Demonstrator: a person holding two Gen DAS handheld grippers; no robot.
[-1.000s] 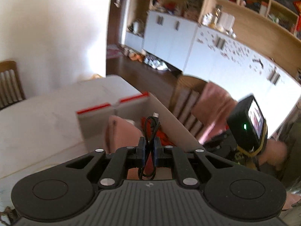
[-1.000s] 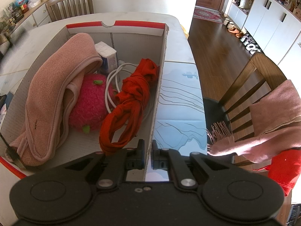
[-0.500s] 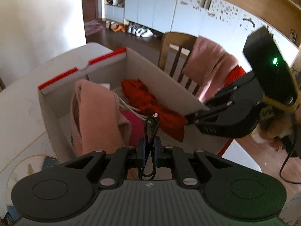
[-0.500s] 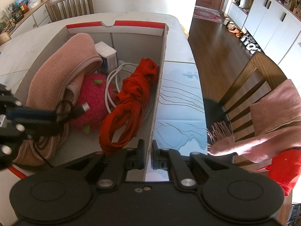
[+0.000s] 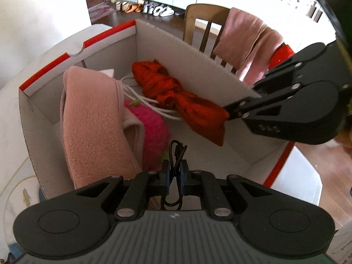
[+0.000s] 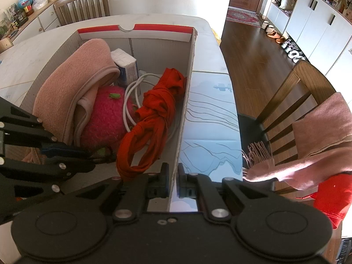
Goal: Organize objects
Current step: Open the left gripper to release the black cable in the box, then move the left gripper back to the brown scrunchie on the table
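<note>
A cardboard box (image 5: pixel 198 70) (image 6: pixel 187 101) with red-edged flaps stands on the table. In it lie a pink fleece blanket (image 5: pixel 88 118) (image 6: pixel 66 88), a pink strawberry plush (image 5: pixel 151 127) (image 6: pixel 103 114), a knotted red cloth (image 5: pixel 176 96) (image 6: pixel 154 114), a white cable (image 6: pixel 132 96) and a small white carton (image 6: pixel 125 63). My left gripper (image 5: pixel 175 171) is shut on a coiled black cable (image 5: pixel 177 151), held low inside the box above the plush. My right gripper (image 6: pixel 173 180) is shut on the box's right wall.
A wooden chair (image 6: pixel 292 101) with a pink scarf (image 6: pixel 308 145) and red garment (image 6: pixel 332 195) stands right of the table. A blue patterned mat (image 6: pixel 209 118) lies beside the box. Another chair (image 6: pixel 81 4) and a sideboard (image 6: pixel 28 19) are beyond the table.
My left gripper has come down over the box with the black cable and now sits inside it near the plush. The right gripper has stayed on the box wall.
</note>
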